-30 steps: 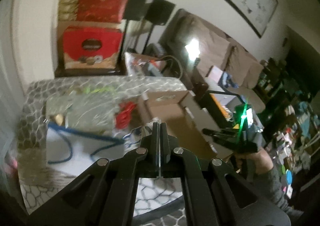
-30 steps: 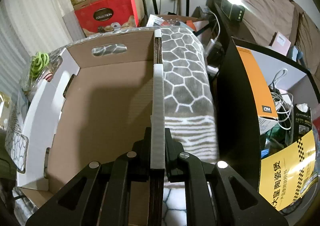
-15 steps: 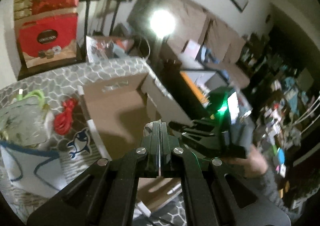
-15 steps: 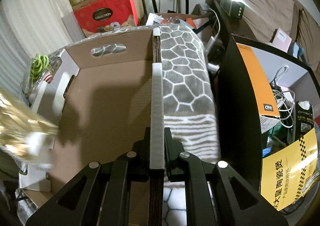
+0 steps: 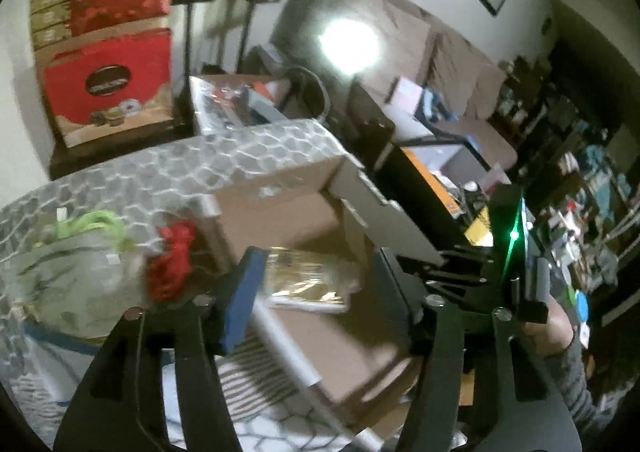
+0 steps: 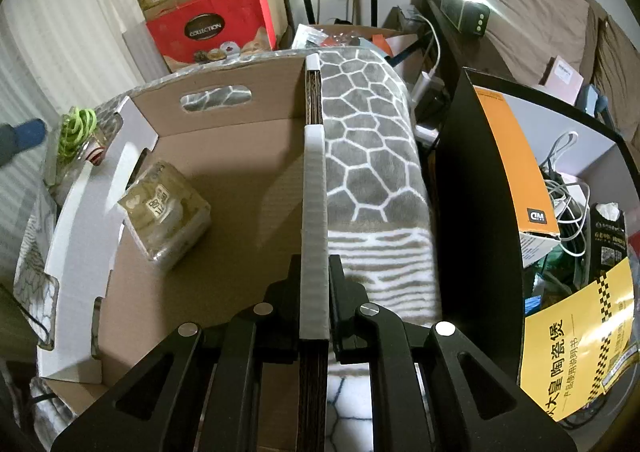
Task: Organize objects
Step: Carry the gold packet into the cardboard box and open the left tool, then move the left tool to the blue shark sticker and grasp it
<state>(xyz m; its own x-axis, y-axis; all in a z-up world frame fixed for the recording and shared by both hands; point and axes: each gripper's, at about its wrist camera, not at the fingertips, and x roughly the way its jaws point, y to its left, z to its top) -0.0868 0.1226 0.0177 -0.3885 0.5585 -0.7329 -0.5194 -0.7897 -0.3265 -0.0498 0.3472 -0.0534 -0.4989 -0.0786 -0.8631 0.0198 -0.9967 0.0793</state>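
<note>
Cardboard box (image 6: 224,180): open on the patterned blanket (image 6: 368,156).
Right gripper (image 6: 315,292): clamped tight on the box's right wall.
Left gripper (image 5: 320,292): jaws just opened, nothing between them.
Gold packet (image 6: 166,212): inside the box, against its left wall.

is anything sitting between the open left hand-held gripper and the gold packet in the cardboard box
Nothing visible does. The left hand-held gripper, whose jaws have just been opening, hangs over the cardboard box, and the gold packet lies on the box floor, framed between the fingers with no touch. The right hand-held gripper pinches the box's side wall.
</note>
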